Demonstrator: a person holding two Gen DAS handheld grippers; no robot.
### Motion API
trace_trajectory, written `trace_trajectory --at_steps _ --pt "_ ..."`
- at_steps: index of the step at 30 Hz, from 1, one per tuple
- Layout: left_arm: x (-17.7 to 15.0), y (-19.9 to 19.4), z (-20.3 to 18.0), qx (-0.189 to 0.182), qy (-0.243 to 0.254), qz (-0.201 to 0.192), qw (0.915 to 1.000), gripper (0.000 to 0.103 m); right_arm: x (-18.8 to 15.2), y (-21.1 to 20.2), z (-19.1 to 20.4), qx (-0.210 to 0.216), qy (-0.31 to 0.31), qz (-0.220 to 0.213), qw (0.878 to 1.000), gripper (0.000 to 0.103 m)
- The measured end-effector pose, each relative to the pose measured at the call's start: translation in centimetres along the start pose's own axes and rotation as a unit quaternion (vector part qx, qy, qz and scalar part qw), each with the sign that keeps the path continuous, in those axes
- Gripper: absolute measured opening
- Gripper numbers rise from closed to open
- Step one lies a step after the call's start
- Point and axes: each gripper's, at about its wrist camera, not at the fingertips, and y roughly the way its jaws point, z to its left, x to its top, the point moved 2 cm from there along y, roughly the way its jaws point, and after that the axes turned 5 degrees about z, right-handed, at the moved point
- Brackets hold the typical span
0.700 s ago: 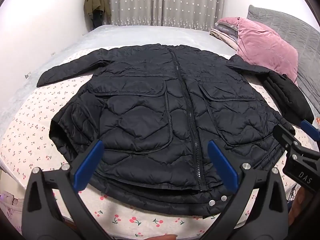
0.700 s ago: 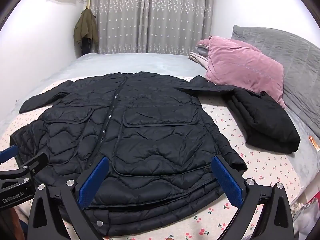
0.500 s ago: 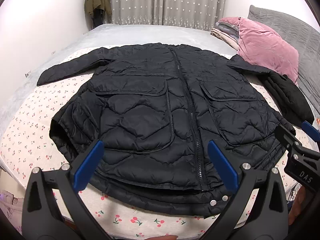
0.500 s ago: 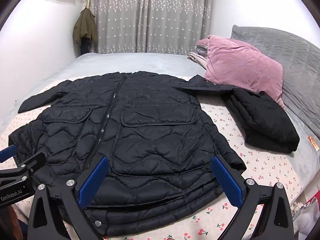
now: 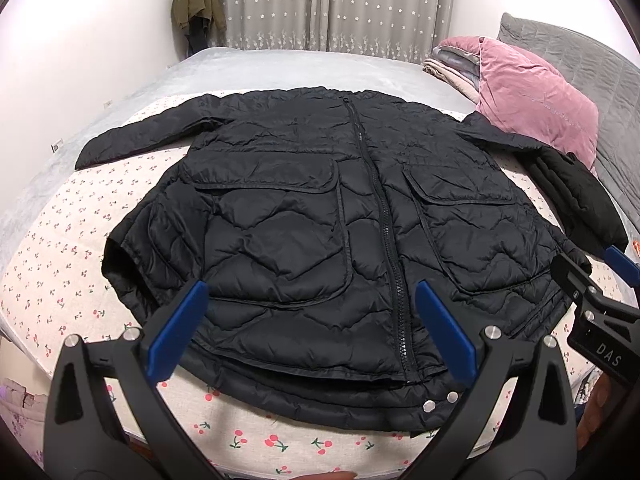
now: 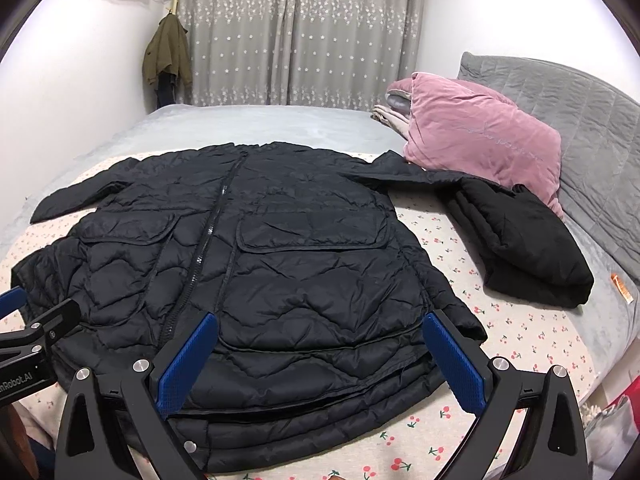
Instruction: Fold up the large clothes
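Bed (image 5: pixel 248 68) – cherry-print sheet (image 5: pixel 52 264), black quilted jacket (image 5: pixel 320 216), folded black garment (image 6: pixel 532 248), pink pillow (image 6: pixel 480 140)

pink pillow (image 6: pixel 484 144) | grey curtain (image 6: pixel 296 32) | olive jkt (image 6: pixel 166 56) hung by wall

I am holding my left gripper (image 5: pixel 310 330) with its blue pads spread wide over the near hem of a black quilted jacket (image 5: pixel 340 240). The jacket is lying flat, zipped, sleeves out, on a cherry-print sheet (image 5: pixel 52 256). My right gripper (image 5: pixel 592 304) is showing at the right edge, above the hem. A pink pillow (image 5: pixel 536 108) is sitting beyond, with a folded black garment (image 5: pixel 580 200) beside it.
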Motion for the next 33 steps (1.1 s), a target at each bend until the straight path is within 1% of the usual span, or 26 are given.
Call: trace_trajectory --at_steps 3,5,9,14,17,22,25,28,33 --pt "0.0 0.0 0.1 0.000 0.000 0.000 1.0000 0.103 0.0 -0.1 0.0 0.001 0.000 0.003 1.000 0.103" --pt "0.1 -0.1 0.0 -0.002 -0.001 -0.013 0.9999 0.103 0.1 -0.1 0.0 0.002 0.002 -0.004 1.000 0.103" --pt "0.2 -0.2 0.0 -0.003 -0.002 -0.026 0.9997 0.103 0.2 -0.2 -0.1 -0.004 -0.001 -0.006 1.000 0.103" --pt "0.3 -0.4 0.1 -0.002 -0.003 -0.032 0.9995 0.103 0.2 -0.2 0.0 0.002 0.003 -0.006 1.000 0.103" --pt "0.3 -0.2 0.2 0.001 -0.003 -0.022 0.9998 0.103 0.3 -0.2 0.1 -0.001 0.000 -0.010 1.000 0.103" --pt "0.3 -0.3 0.5 0.008 0.001 -0.022 0.9997 0.103 0.2 -0.4 0.4 0.003 -0.002 -0.010 1.000 0.103" --pt "0.3 -0.2 0.7 0.005 -0.004 -0.016 0.9998 0.103 0.1 -0.4 0.6 0.003 -0.006 -0.001 1.000 0.103" --pt "0.2 -0.1 0.7 -0.010 -0.016 -0.011 0.9998 0.103 0.0 -0.5 0.7 0.000 -0.011 0.007 1.000 0.103" --pt "0.4 0.0 1.3 -0.008 -0.026 -0.015 0.9995 0.103 -0.1 -0.3 0.7 -0.001 -0.013 0.009 1.000 0.103"
